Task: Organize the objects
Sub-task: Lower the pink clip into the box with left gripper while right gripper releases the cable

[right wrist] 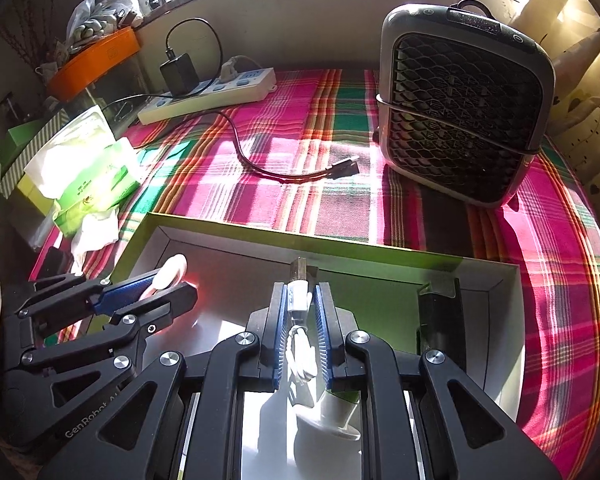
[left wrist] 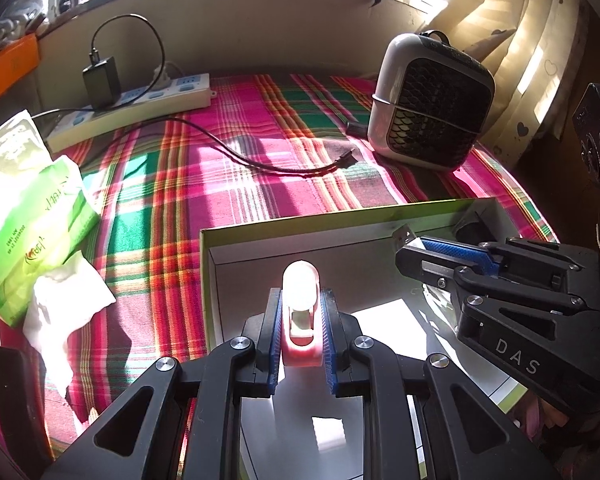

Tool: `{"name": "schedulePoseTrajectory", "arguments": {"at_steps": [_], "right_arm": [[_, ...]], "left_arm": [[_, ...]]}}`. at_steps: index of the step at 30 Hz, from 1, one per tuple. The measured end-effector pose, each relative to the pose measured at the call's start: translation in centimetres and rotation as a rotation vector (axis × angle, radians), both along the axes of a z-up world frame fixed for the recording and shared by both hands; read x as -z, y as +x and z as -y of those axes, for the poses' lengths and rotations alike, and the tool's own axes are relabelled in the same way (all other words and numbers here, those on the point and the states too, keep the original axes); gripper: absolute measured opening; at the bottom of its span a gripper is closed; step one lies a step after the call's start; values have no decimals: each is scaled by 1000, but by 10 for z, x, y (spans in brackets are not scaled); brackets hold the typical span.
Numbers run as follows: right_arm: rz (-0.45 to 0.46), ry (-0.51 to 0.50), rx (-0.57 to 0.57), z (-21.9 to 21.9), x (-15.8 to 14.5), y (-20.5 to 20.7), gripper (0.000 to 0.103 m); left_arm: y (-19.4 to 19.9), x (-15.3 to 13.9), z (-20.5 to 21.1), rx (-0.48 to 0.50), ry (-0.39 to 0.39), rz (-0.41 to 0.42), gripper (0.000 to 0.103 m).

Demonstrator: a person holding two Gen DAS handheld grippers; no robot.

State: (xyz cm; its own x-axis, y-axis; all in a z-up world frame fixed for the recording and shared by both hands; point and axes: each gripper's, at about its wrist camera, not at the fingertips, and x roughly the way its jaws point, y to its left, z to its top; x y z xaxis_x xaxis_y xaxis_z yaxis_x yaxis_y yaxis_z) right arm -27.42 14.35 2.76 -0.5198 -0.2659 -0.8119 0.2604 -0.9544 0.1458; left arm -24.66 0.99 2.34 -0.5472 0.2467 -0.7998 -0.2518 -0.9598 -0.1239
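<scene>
My left gripper (left wrist: 300, 312) is shut on a small pink and white gadget (left wrist: 301, 312) and holds it over the open green-edged box (left wrist: 260, 234). In the right wrist view the left gripper (right wrist: 168, 286) shows at the left with the pink gadget (right wrist: 172, 270) in it. My right gripper (right wrist: 302, 304) is shut on a white USB cable plug (right wrist: 299, 296), whose cord hangs down to a white object (right wrist: 324, 424) in the box (right wrist: 260, 236). The right gripper (left wrist: 410, 250) shows in the left wrist view at the right, with the metal plug tip (left wrist: 404, 237) sticking out.
A small grey fan heater (left wrist: 432, 100) stands at the back right on the plaid cloth (left wrist: 240, 184). A white power strip (left wrist: 140, 104) with a black adapter (left wrist: 101, 82) lies at the back left. A black cable (left wrist: 260, 160) crosses the cloth. A green tissue pack (left wrist: 32, 224) lies left. A black item (right wrist: 440, 316) stands in the box.
</scene>
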Motion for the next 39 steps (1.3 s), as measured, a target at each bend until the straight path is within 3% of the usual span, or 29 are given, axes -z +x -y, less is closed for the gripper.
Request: {"name": "schedulePoseTrajectory", "arguments": {"at_steps": [13,20,31,39], "right_arm": [[12,4,13,1,4,-3,15],[-1,6,13,1,2,1,15],[-31,11,24,-1,-6,12,34],[-55,1,33,-5,-14,24,36]], "left_arm": [[-1,0,-1,-2,-13,1,16],[1,-2,-2,1,-8,-1,21],[12,-10,-1,-14,-32,-33,30],[27,-18,2,-30,-38,-66,31]]}}
